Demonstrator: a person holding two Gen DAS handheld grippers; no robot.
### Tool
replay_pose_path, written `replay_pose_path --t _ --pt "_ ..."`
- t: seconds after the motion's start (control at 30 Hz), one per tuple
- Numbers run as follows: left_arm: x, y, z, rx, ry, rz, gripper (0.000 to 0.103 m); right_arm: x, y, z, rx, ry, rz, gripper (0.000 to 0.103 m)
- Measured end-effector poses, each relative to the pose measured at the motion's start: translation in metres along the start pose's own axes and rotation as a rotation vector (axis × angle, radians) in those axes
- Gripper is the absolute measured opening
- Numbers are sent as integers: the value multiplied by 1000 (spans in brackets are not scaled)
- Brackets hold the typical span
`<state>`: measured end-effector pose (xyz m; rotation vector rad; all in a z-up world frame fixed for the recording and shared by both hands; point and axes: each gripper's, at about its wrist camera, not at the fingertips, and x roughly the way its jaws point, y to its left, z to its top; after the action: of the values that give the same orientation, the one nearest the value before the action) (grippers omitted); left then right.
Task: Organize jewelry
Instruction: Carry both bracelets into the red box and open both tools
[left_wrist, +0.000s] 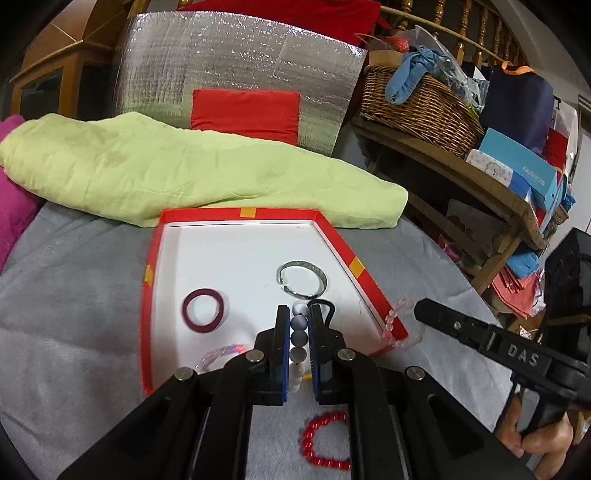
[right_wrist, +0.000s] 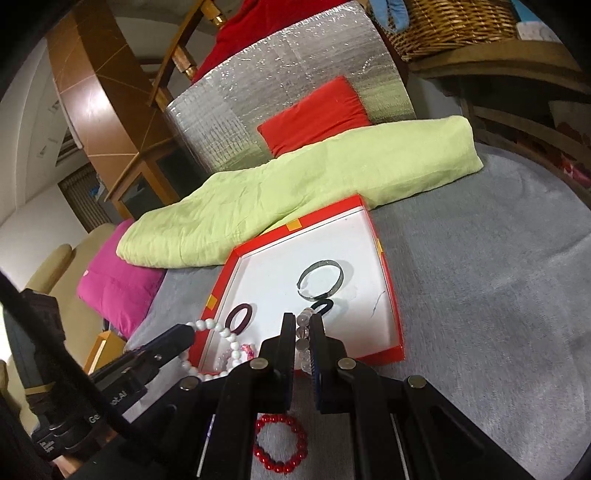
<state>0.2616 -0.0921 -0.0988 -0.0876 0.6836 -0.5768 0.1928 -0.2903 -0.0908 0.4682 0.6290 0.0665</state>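
A red box with a white floor (left_wrist: 236, 254) (right_wrist: 332, 251) lies on the grey cloth. In it lie a silver bangle (left_wrist: 302, 279) (right_wrist: 320, 279), a maroon ring (left_wrist: 203, 308) (right_wrist: 240, 316), a black hair tie (right_wrist: 322, 306) and a pink clear bracelet (left_wrist: 221, 354). My left gripper (left_wrist: 298, 332) is shut on a white bead bracelet (left_wrist: 298, 336) (right_wrist: 218, 332) over the box's near edge. My right gripper (right_wrist: 302, 332) (left_wrist: 419, 308) is shut on a clear pink bead bracelet (right_wrist: 303, 345) (left_wrist: 399, 325) at the box's right rim. A red bead bracelet (left_wrist: 327, 441) (right_wrist: 280, 443) lies on the cloth below.
A folded light green cloth (left_wrist: 184, 166) (right_wrist: 295, 192) lies behind the box, with a red cushion (left_wrist: 245, 114) and a silver foil panel (left_wrist: 236, 62) beyond. A magenta cushion (right_wrist: 114, 284) is at the left. A wooden shelf with a wicker basket (left_wrist: 417, 107) stands at the right.
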Motion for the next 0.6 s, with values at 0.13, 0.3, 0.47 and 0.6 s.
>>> replay_pose_path --t 0.13,0.3,0.47,0.6 --pt "18 2 6 -33 21 -27 10 6 -3 3 21 6 -1 8" --pt "37 -1 9 -59 47 -57 10 17 -8 7 41 20 -6 8" --pt "55 -5 9 -48 87 -51 10 39 -17 10 66 43 -12 8" --pt "63 -6 7 -46 104 -44 10 50 -24 10 90 59 -8 8"
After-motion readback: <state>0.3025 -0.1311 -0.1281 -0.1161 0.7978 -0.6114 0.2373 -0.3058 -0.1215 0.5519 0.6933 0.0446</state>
